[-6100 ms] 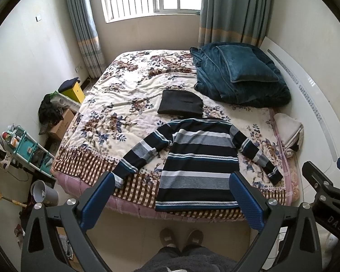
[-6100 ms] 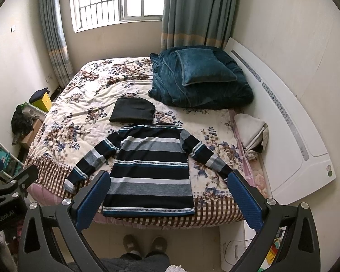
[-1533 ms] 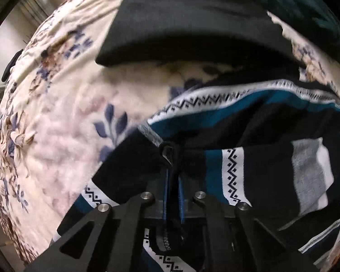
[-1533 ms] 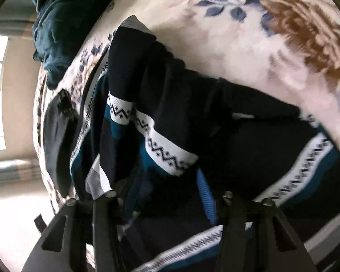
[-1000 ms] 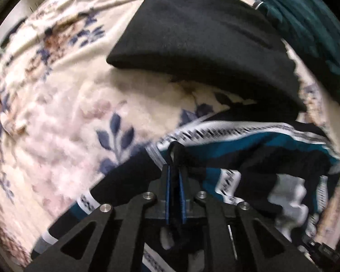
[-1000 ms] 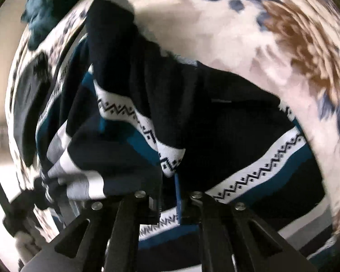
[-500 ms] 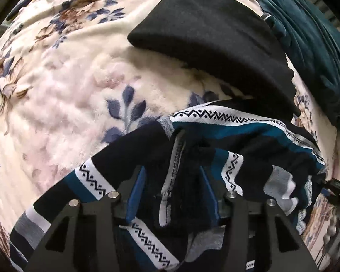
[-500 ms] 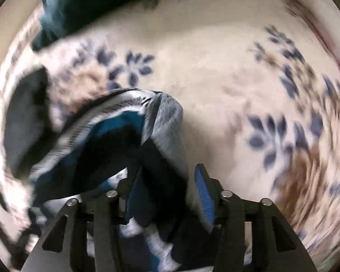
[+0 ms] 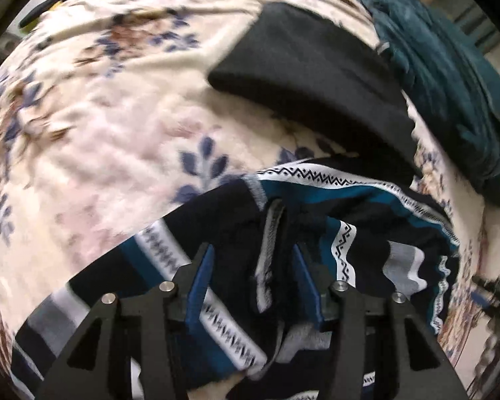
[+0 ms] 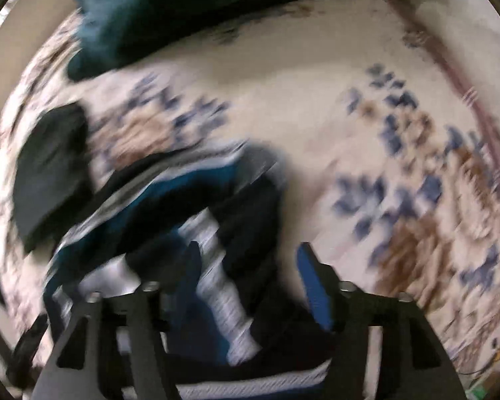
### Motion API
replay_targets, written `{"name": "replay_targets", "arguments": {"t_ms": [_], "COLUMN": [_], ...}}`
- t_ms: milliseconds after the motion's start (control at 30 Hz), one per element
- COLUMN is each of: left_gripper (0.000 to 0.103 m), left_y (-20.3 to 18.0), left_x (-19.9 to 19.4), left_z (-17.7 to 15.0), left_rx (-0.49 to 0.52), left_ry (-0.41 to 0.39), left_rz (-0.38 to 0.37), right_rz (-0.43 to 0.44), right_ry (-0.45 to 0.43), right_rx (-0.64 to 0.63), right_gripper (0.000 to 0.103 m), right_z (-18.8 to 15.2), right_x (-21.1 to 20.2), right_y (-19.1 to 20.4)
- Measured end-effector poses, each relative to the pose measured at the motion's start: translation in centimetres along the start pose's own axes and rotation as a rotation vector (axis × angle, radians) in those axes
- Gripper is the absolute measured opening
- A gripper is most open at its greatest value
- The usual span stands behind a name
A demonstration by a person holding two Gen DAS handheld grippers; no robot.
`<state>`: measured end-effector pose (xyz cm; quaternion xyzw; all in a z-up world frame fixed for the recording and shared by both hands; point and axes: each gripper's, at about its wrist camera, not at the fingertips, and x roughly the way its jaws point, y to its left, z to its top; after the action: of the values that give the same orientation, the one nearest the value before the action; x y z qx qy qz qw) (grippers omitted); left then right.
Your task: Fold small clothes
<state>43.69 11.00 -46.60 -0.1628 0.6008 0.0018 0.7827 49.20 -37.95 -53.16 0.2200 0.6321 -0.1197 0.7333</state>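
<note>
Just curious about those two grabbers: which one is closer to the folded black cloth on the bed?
Left, probably. The left gripper sits at the sweater collar, just below the black cloth. The right gripper is over the sweater's other shoulder, the cloth off to its side.

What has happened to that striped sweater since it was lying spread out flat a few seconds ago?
The striped sweater, once flat, is now bunched near its top edge. Both claws clamped its cloth a second ago; now the left claw and right claw stand open around the folds, having let go. The folded black garment and teal blanket lie where they were.
</note>
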Motion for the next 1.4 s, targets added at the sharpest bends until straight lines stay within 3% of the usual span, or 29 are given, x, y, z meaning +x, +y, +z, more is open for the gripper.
{"name": "replay_targets", "arguments": {"t_ms": [167, 300, 400, 467, 567, 700, 867, 1000, 1067, 1133, 1233, 1400], "left_gripper": [0.046, 0.046, 0.046, 0.046, 0.046, 0.046, 0.046, 0.042, 0.033, 0.033, 0.036, 0.04], "left_y": [4.1, 8.5, 12.2, 16.0, 21.5, 27.0, 30.9, 31.9, 32.2, 32.4, 32.4, 32.6], "left_x": [-4.3, -7.4, -9.1, -9.9, -10.0, -9.1, -7.5, -7.4, -8.0, -8.5, -9.0, -10.0], "left_z": [-5.1, -11.8, -17.2, -21.4, -27.6, -33.2, -34.1, -32.7, -31.8, -31.5, -31.7, -33.6], "left_rx": [-0.166, -0.381, -0.56, -0.725, -1.021, -1.311, -1.477, -1.523, -1.518, -1.546, -1.593, -1.657], "left_ry": [-0.034, -0.062, -0.078, -0.074, -0.085, -0.187, -0.32, -0.395, -0.45, -0.499, -0.528, -0.53], "left_rz": [-0.042, -0.029, 0.006, 0.022, -0.034, -0.096, -0.189, -0.201, -0.186, -0.256, -0.327, -0.371], "right_rz": [0.068, 0.066, 0.046, 0.035, 0.013, -0.007, -0.04, -0.057, -0.065, -0.066, -0.062, -0.043], "right_ry": [0.071, 0.14, 0.193, 0.219, 0.211, 0.184, 0.154, 0.136, 0.134, 0.137, 0.152, 0.19], "right_rx": [-0.106, -0.179, -0.179, -0.186, -0.195, -0.203, -0.208, -0.172, -0.161, -0.149, -0.12, -0.081], "right_gripper": [0.078, 0.102, 0.102, 0.102, 0.102, 0.102, 0.102, 0.102, 0.102, 0.102, 0.102, 0.102], "right_z": [-7.8, -13.5, -17.0, -18.8, -20.5, -21.5, -21.3, -20.9, -20.9, -21.2, -21.8, -23.6], "right_x": [1.3, 3.0, 4.0, 4.8, 5.4, 5.5, 5.1, 4.2, 4.1, 3.9, 3.7, 3.9], "right_y": [6.1, 9.8, 11.4, 12.1, 12.8, 13.2, 13.2, 11.9, 11.2, 10.3, 8.8, 7.0]}}
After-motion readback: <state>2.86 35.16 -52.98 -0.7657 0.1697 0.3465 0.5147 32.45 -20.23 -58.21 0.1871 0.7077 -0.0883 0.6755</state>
